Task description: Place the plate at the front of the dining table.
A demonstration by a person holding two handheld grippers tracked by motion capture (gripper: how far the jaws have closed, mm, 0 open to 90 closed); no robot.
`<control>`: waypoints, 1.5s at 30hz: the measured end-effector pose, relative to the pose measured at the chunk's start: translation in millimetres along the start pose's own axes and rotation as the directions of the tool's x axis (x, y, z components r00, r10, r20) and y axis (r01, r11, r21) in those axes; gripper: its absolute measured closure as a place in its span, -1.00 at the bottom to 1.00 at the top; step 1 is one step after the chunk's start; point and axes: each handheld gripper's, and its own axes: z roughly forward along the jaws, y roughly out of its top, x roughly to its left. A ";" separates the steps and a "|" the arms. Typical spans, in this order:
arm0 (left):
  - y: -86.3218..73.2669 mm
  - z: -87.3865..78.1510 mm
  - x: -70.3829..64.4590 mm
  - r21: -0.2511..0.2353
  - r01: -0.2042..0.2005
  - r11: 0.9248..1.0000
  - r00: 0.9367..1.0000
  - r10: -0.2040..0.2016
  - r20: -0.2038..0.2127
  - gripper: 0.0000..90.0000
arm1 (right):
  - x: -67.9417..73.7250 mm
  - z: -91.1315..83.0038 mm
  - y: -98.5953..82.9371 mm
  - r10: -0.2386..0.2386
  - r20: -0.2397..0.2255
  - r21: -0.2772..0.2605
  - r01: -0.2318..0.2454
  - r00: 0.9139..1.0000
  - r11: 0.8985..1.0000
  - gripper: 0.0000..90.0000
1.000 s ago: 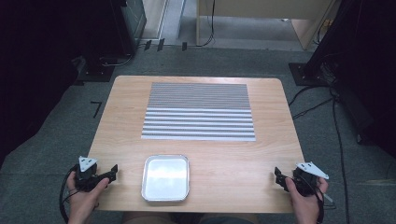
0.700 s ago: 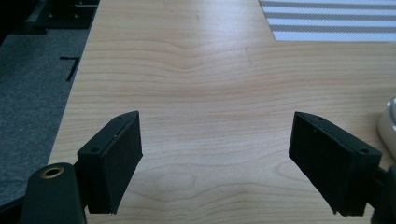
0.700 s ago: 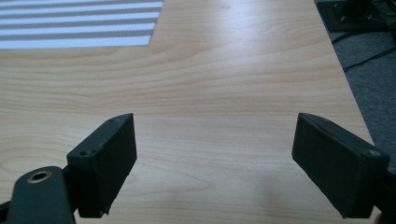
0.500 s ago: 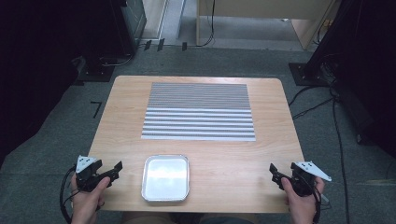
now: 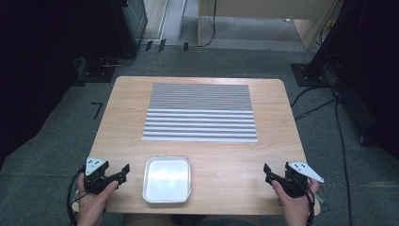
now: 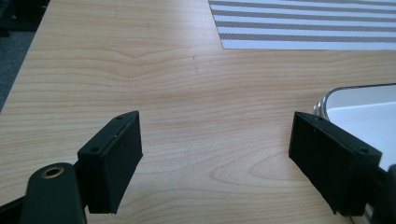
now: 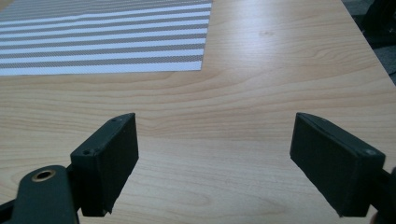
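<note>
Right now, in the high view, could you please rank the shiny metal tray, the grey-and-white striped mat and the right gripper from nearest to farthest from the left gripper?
1. Shiny metal tray: just beside the open left gripper, at the near edge of the table.
2. Grey-and-white striped mat: farther back, at the table's middle.
3. Right gripper: across the table at the near right corner, also open.

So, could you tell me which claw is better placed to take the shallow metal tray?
Left claw: open, right beside the shallow metal tray; the right claw sits farther off.
</note>
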 end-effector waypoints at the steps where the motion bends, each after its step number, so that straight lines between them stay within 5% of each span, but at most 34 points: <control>1: -0.3 0.5 -3.0 0.001 -0.005 1.000 1.000 0.005 0.003 -0.61 | 3.3 0.1 0.3 0.002 -0.004 -0.009 -0.002 1.000 1.000 -0.66; 25: -2.6 4.7 -26.1 0.018 -0.018 1.000 0.999 0.017 0.042 -0.60 | 50.8 8.9 -2.8 -0.039 0.003 0.006 0.039 0.999 0.999 -0.52; 45: -7.5 10.2 -39.9 0.044 -0.033 0.999 0.996 0.029 0.082 -0.60 | 81.7 14.0 -6.5 -0.055 -0.059 0.026 0.056 0.997 0.998 -0.60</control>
